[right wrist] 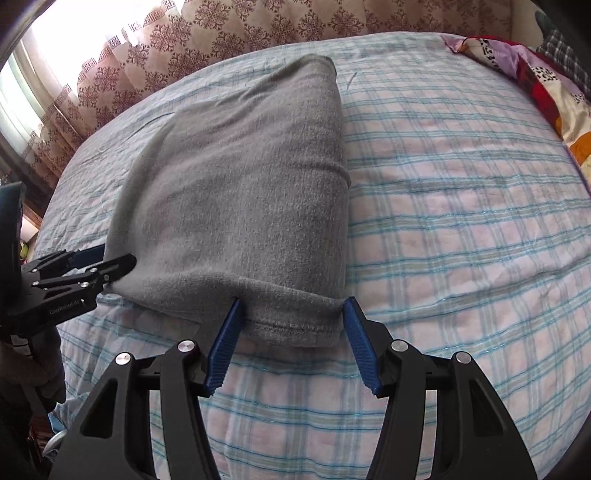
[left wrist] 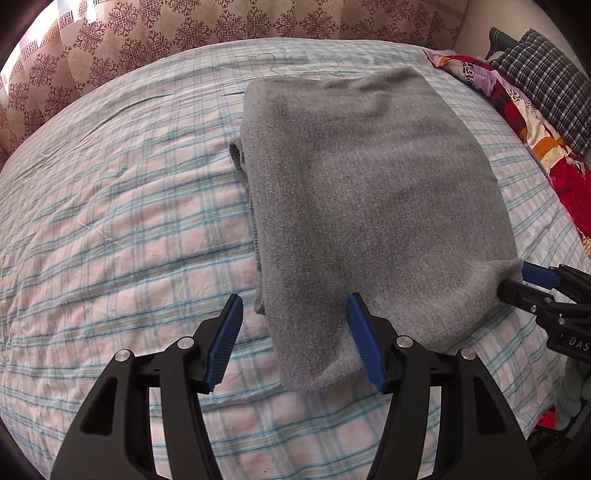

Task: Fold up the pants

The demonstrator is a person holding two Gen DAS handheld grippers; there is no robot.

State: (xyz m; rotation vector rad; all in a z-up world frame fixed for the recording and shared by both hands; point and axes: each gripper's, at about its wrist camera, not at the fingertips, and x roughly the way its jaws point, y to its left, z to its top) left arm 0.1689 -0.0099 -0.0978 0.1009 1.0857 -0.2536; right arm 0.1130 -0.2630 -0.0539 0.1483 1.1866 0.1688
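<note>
Grey knit pants lie folded in layers on the plaid bed sheet; they also show in the right wrist view. My left gripper is open, its jaws wide apart around the near left corner of the pants. My right gripper is open too, its jaws astride the near right corner and hem. The fabric sags between each pair of blue pads. The right gripper shows at the right edge of the left wrist view, and the left gripper at the left edge of the right wrist view.
A patterned brown curtain hangs behind the bed. A colourful quilt and a dark checked pillow lie along the right side. A bright window is at the far left.
</note>
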